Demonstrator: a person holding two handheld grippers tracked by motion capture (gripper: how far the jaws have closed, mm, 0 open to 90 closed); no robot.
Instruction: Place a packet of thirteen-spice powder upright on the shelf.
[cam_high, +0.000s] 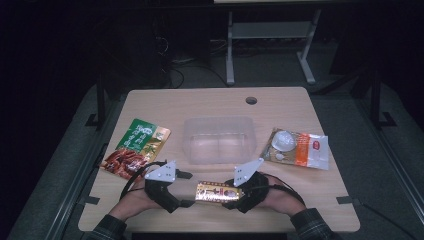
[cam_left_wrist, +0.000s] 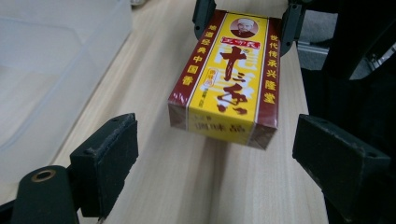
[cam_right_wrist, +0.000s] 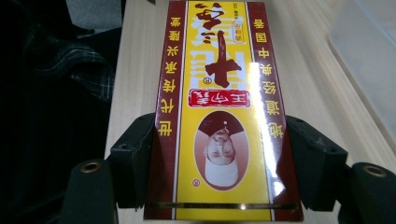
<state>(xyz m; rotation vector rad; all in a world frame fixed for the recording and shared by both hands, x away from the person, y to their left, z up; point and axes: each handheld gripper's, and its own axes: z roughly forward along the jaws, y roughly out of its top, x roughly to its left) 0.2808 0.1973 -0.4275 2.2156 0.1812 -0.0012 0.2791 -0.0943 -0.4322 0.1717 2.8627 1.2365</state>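
Right gripper (cam_right_wrist: 219, 158) clamps the yellow-and-red box (cam_high: 218, 192) by its long sides, lifted above the table's (cam_high: 320, 192) near edge. Left gripper (cam_left_wrist: 215, 154) is released, jaws wide, clear of the box's end. Clear plastic bin (cam_high: 219, 140) sits just behind; bare tabletop between.
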